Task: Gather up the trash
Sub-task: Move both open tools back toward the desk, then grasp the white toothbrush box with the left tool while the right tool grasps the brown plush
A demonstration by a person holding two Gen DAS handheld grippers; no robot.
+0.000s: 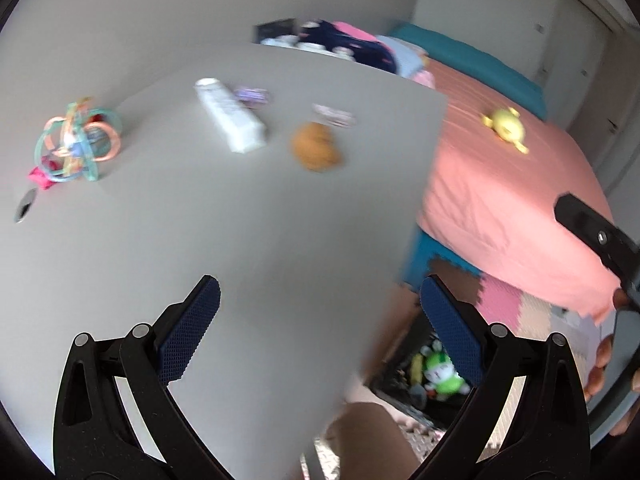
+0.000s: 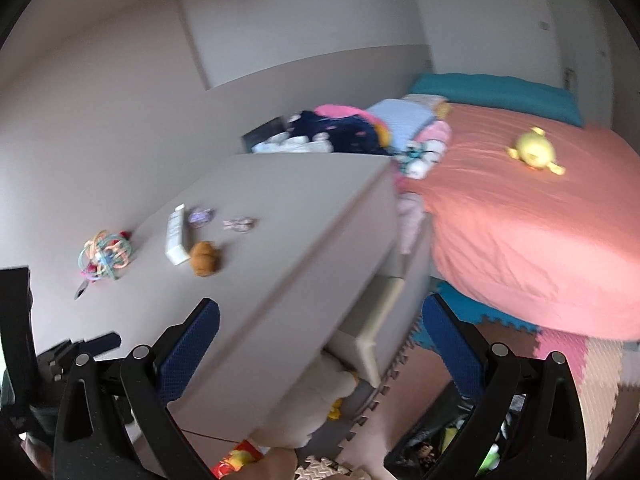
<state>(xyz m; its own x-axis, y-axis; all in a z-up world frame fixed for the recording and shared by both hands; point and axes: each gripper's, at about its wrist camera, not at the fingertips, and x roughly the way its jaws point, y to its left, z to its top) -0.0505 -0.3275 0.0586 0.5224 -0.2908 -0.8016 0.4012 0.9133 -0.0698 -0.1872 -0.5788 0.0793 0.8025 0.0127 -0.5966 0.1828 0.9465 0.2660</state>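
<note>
No text, label, brand or number can be read in either view; motion blur smears every surface. The white tube (image 1: 231, 114) on the table (image 1: 248, 216) carries faint grey marks that may be print, but they are illegible. The small wrappers (image 1: 333, 115) beside it show only pale patterning. A red and yellow packet (image 2: 236, 460) on the floor is also unreadable.

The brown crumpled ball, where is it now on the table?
In both views the brown crumpled ball lies on the grey table, just right of the white tube, with a small wrapper behind it.
</note>
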